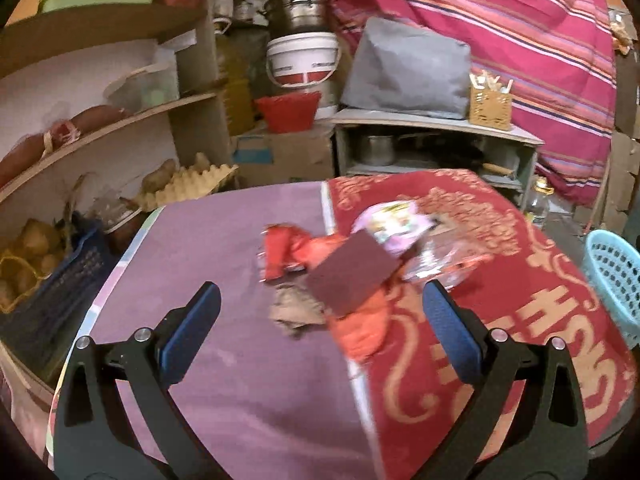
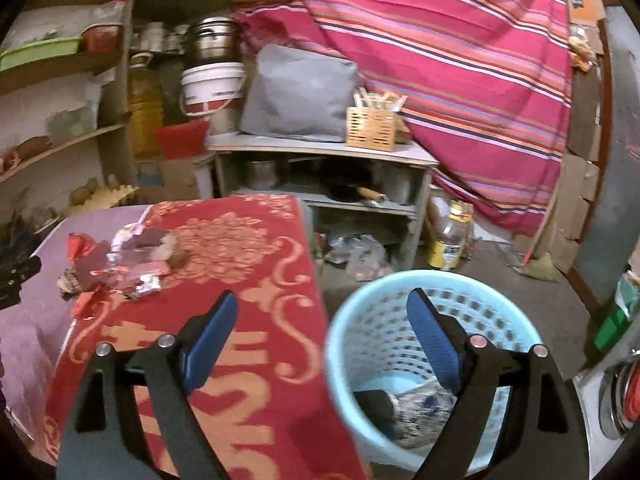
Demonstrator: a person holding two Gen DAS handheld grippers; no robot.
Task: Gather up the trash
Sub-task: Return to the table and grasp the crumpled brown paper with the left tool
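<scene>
A pile of trash lies on the table: a red wrapper, a maroon card, a brown crumpled scrap, an orange wrapper, a pink packet and clear plastic. My left gripper is open and empty, just short of the pile. The pile also shows in the right wrist view. My right gripper is open and empty above the rim of a light blue basket, which holds a blue-white wrapper and a dark item.
The table has a purple cloth and a red-gold cloth. Shelves with an egg tray stand at the left. A grey cabinet with pots, a wicker holder and an oil bottle lie behind.
</scene>
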